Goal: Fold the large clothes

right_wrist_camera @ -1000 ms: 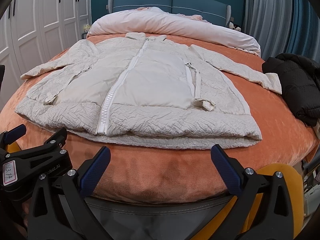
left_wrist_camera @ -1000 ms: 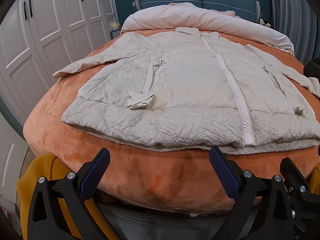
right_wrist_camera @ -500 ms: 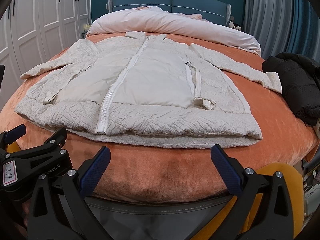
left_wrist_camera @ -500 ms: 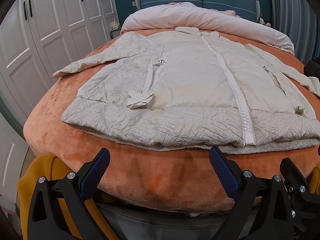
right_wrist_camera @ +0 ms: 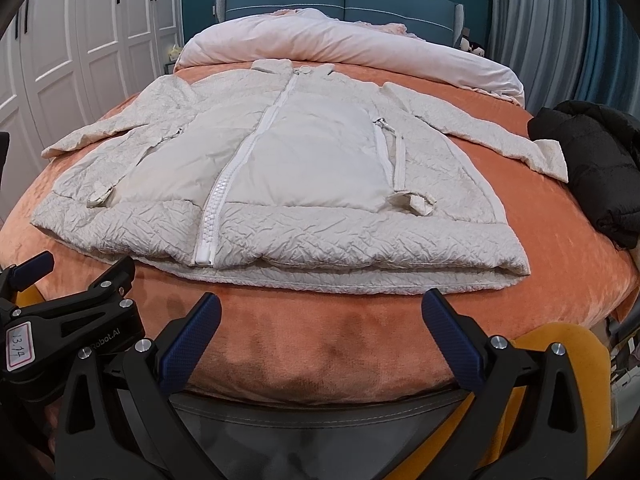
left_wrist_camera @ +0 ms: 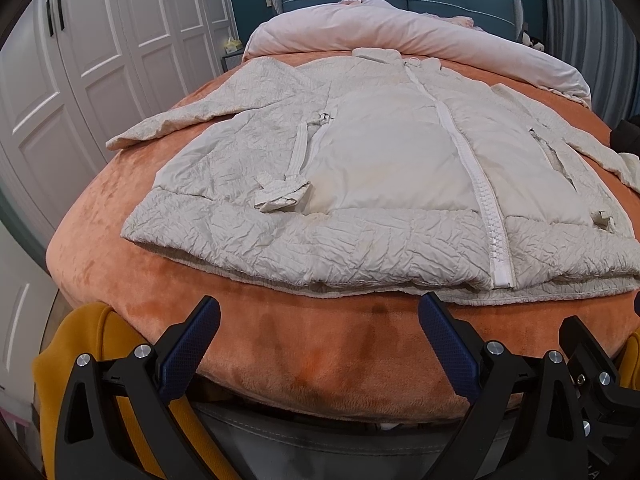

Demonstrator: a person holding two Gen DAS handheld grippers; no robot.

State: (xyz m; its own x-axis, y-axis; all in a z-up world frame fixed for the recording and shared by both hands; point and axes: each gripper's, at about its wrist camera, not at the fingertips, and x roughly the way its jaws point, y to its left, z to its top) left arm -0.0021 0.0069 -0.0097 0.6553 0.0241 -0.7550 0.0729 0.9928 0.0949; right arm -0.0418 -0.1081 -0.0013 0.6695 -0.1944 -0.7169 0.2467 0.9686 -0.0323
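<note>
A cream quilted jacket (left_wrist_camera: 384, 168) (right_wrist_camera: 304, 160) lies flat and zipped on the orange bedspread (left_wrist_camera: 320, 352) (right_wrist_camera: 320, 336), hem toward me and both sleeves spread out to the sides. My left gripper (left_wrist_camera: 318, 320) hovers open over the bed's near edge, short of the hem, with nothing between its blue pads. Held beside it, my right gripper (right_wrist_camera: 320, 316) is also open and empty, just short of the hem. The left gripper's black frame (right_wrist_camera: 72, 320) shows at the lower left of the right wrist view.
A black jacket (right_wrist_camera: 596, 168) lies bunched at the bed's right side by the cream sleeve's cuff. A rolled pink duvet (right_wrist_camera: 344, 48) crosses the head of the bed under a blue headboard (right_wrist_camera: 340, 0). White wardrobe doors (left_wrist_camera: 80, 52) stand left, grey curtains (right_wrist_camera: 532, 28) right.
Both views have tilted down very slightly, so the jacket sits a touch higher in frame. The jacket has not moved and both grippers stay open.
</note>
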